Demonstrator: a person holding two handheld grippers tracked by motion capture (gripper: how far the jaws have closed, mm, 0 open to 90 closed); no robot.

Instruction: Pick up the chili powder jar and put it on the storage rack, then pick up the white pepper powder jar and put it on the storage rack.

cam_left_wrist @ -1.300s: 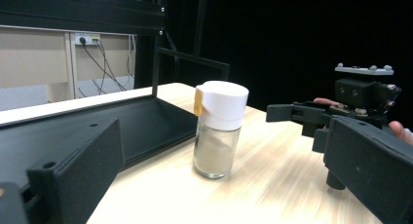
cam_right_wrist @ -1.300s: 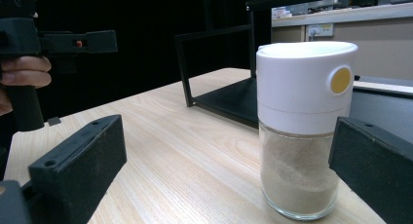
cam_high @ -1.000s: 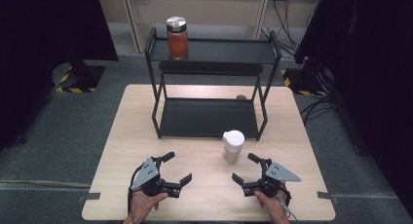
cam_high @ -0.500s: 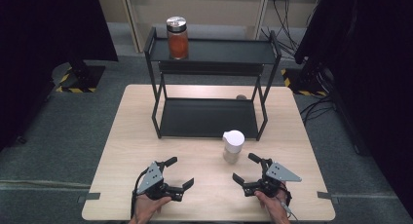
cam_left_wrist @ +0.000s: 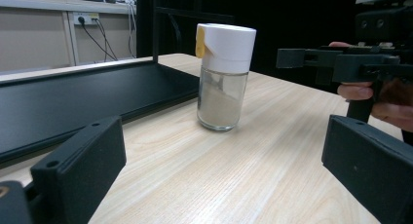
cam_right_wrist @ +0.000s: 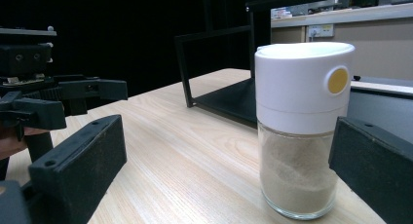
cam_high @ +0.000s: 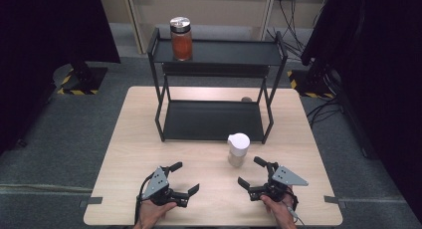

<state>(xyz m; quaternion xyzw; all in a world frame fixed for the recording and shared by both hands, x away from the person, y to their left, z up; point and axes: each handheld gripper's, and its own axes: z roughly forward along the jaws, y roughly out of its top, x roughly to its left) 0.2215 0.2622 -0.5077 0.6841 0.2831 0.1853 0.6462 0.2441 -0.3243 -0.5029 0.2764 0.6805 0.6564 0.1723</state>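
The glass jar (cam_high: 238, 149) with white lid stands upright near the tabletop's (cam_high: 134, 134) front edge, before the black shelf (cam_high: 214, 120). Left tool (cam_high: 185, 179) and right tool (cam_high: 250, 173) are wide open, holding nothing.

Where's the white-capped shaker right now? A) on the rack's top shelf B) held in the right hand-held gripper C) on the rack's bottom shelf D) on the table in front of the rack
D: the white-capped shaker stands on the table just in front of the rack, apart from the open right hand-held gripper.
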